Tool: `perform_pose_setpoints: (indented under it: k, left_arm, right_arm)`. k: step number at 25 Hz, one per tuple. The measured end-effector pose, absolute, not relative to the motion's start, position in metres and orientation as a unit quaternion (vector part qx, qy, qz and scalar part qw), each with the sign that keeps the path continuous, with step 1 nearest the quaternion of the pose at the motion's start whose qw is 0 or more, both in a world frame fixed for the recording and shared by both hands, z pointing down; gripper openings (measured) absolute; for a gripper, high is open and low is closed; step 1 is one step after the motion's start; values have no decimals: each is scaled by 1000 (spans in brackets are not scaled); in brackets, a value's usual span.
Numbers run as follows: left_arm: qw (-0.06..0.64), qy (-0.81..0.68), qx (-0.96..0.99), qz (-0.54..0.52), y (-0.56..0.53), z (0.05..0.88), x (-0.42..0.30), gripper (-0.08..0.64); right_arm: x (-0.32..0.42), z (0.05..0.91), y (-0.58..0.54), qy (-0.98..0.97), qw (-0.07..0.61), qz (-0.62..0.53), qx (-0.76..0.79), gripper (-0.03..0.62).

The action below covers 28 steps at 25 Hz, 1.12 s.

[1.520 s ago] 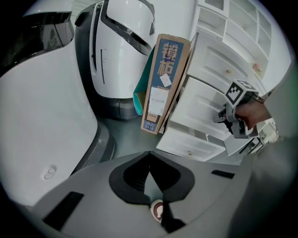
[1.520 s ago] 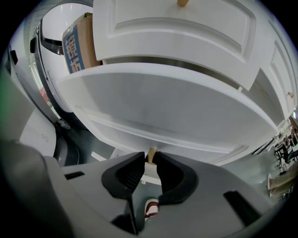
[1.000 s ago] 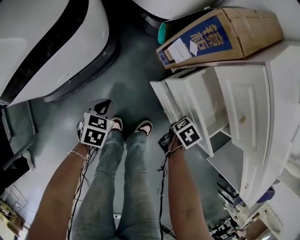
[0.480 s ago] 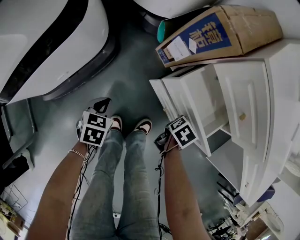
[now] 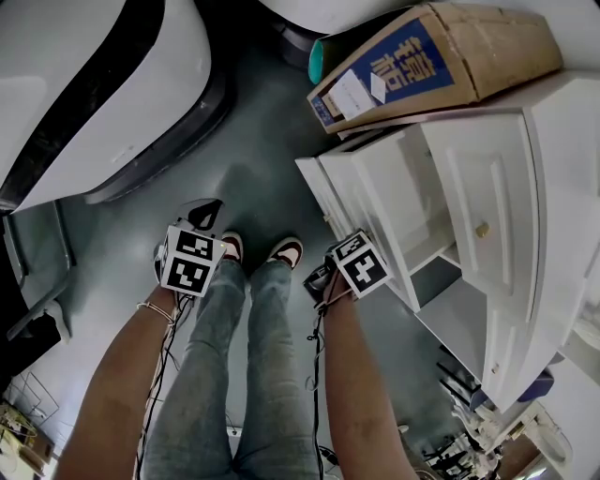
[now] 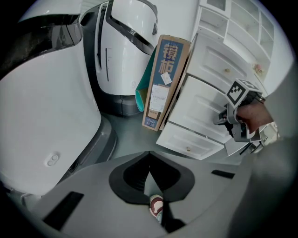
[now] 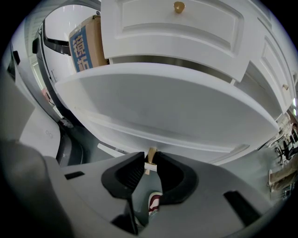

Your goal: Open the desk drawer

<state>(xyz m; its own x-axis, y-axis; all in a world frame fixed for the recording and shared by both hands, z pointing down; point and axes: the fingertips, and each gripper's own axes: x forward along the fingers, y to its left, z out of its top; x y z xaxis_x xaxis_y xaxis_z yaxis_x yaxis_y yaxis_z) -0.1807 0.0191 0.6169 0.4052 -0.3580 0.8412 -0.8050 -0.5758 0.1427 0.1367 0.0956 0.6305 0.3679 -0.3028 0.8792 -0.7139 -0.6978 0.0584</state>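
The white desk (image 5: 553, 150) stands at the right, its drawers sticking out toward me. My right gripper (image 5: 323, 277) is at the front of one drawer (image 5: 317, 192). In the right gripper view that drawer front (image 7: 163, 107) fills the picture, and its small brass knob (image 7: 150, 157) sits pinched between the two black jaw tips of the right gripper (image 7: 150, 163). My left gripper (image 5: 204, 213) hangs over the grey floor away from the desk, jaws together on nothing (image 6: 149, 155). From there the right gripper (image 6: 224, 119) shows against the drawers.
A long cardboard box (image 5: 441, 56) leans on the desk's far side. Large white machines (image 5: 84, 84) stand at the left. My legs and shoes (image 5: 286, 251) are between the grippers. Another drawer with a brass knob (image 7: 179, 6) lies above.
In the head view the right gripper has shifted slightly to the left, toward my legs. The left gripper has kept its place.
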Motion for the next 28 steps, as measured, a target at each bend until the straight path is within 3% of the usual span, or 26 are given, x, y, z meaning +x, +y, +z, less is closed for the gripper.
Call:
perform_pose_setpoints:
  k: [15,28]
  left_arm:
    - [254,-359,802,405,9,588,-156,15]
    - [244,-350,817,387,-1,490,-131,15]
  right_arm:
    - [121,605,97,-347,239,473,774,100]
    - [113,499,106,-386,226,458,768,107]
